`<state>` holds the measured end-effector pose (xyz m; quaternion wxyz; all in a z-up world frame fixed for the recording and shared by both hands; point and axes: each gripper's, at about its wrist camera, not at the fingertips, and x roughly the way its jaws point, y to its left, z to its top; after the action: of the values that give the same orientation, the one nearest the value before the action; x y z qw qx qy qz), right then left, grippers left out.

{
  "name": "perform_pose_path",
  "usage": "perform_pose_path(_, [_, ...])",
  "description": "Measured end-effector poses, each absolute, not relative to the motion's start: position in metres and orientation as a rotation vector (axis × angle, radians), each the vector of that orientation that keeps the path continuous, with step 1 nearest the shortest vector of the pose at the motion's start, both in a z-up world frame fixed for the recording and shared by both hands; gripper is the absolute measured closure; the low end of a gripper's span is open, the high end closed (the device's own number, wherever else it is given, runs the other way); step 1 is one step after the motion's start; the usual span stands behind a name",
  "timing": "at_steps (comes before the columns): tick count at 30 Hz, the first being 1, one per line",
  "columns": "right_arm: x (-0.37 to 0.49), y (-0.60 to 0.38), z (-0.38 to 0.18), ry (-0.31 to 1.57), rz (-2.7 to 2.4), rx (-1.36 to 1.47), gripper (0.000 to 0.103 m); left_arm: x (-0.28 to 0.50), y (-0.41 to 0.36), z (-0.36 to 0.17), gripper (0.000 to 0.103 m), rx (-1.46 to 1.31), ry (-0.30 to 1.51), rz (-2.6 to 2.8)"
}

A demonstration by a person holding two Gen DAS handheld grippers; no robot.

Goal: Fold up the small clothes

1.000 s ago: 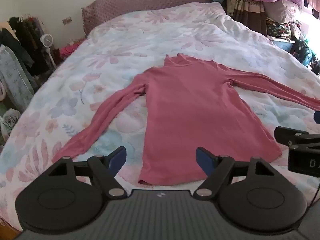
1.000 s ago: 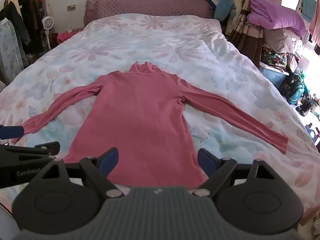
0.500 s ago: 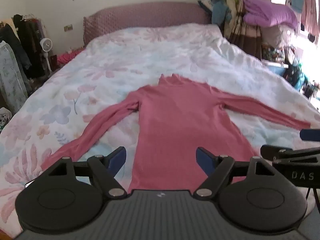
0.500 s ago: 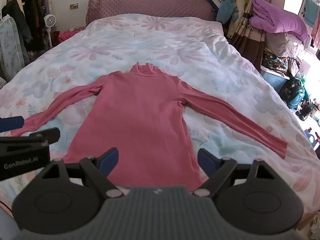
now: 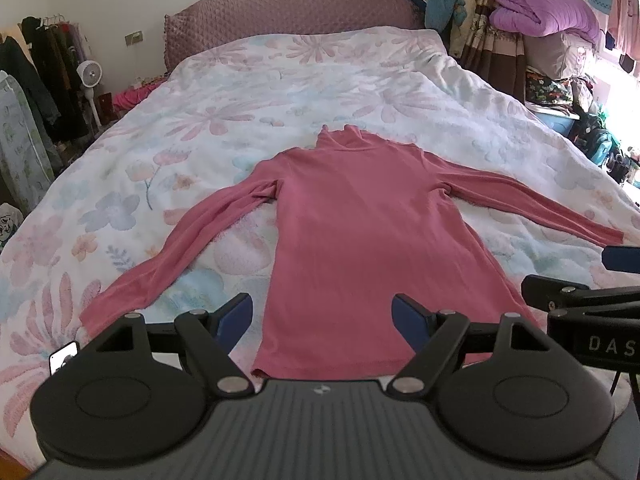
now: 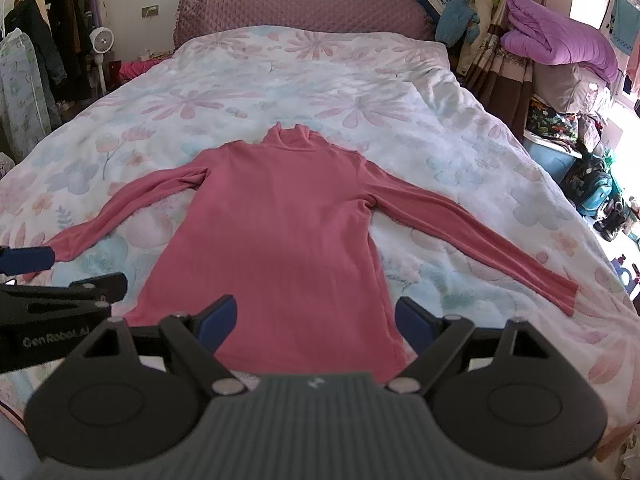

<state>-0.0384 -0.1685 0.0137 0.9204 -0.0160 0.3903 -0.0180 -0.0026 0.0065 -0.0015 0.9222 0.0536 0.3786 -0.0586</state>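
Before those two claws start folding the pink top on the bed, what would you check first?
1. Pink turtleneck top lies flat, front smooth: ok.
2. Both sleeves spread out, left sleeve, right sleeve: ok.
3. Left claw open, holding nothing: ok.
4. Right claw open, holding nothing: ok.
5. Bottom hem fully in view: not ok, claw bodies hide part.
6. Floral duvet around the top smooth: ok.

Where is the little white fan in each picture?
Left wrist view: the white fan stands at the far left edge, beside the hanging clothes.
Right wrist view: the white fan stands upper left, nearer the top, beside the same hanging clothes.
Shared landmark: the purple headboard, just right of the fan in both.
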Motion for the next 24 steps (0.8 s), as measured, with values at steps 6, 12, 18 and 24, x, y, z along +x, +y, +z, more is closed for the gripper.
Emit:
perform_pose_path(6, [-0.0379, -0.1679, 0.0138, 0.804, -0.037, -0.033, 0.021, -0.0029, 0.0071, -0.0024, 0.010, 0.109, 0.779, -0.118])
perform_pose_path(12, [-0.0372, -0.1655, 0.0132, 0.803, -0.040, -0.037, 0.021, -0.0032, 0.0067, -0.0033, 0.010, 0.110, 0.779, -0.116])
perform_pose_path(18, [-0.0383, -0.1637, 0.0124, 0.806, -0.035, -0.030, 0.021, -0.0044, 0.0070, -0.0055, 0.010, 0.112, 0.779, -0.118])
perform_pose_path(24, [-0.0378, -0.1655, 0.0120, 0.803, -0.036, -0.034, 0.021, -0.0055, 0.0057, -0.0074, 0.010, 0.115, 0.778, -0.113])
